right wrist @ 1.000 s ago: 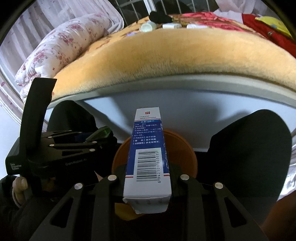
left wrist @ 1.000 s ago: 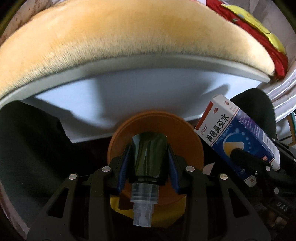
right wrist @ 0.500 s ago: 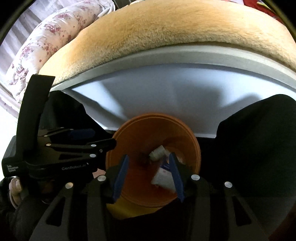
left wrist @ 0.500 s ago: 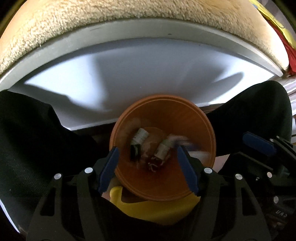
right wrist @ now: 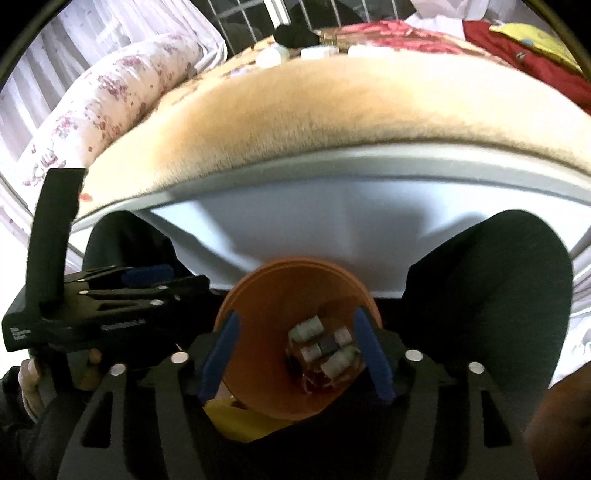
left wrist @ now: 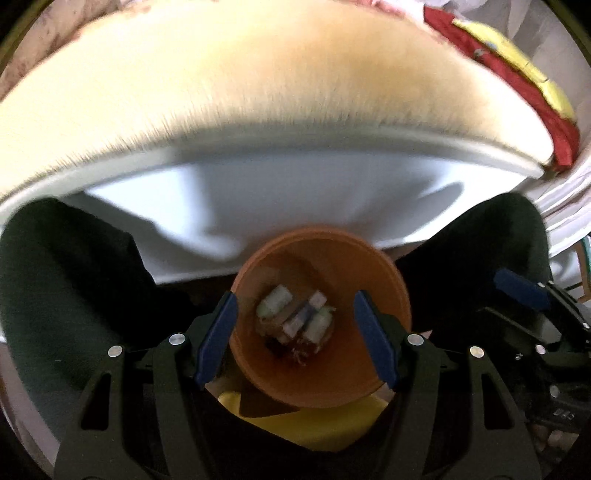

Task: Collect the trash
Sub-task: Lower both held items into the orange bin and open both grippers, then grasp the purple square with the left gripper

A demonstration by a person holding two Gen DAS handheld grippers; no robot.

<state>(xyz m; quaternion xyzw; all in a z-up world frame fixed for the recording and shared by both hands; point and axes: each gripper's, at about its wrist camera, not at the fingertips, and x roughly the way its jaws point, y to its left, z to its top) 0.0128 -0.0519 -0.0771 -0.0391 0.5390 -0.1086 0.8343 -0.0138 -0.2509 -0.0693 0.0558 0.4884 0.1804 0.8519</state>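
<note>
An orange bin [left wrist: 369, 266] stands on the floor between the person's knees, below the bed edge; it also shows in the right wrist view [right wrist: 266, 295]. Several pieces of trash [left wrist: 295, 314] lie at its bottom, among them small white bottles and a box [right wrist: 321, 347]. My left gripper [left wrist: 299, 332] hangs open and empty over the bin's mouth. My right gripper [right wrist: 295, 354] is open and empty over the bin too. The left gripper's body [right wrist: 92, 306] shows at the left of the right wrist view.
A bed with a tan fleece blanket [right wrist: 314, 110] and white sheet [left wrist: 295, 192] fills the back. Small white containers [right wrist: 273, 55] and a dark object [right wrist: 291, 33] lie on the far side. A floral pillow [right wrist: 103, 99] lies left, red and yellow cloth [left wrist: 517, 85] right. Something yellow [left wrist: 314, 424] lies under the bin.
A second ago my left gripper held a dark spray bottle and my right a blue-white medicine box. Both opened over the bin; both items now lie inside it. Both views have tilted up slightly.
</note>
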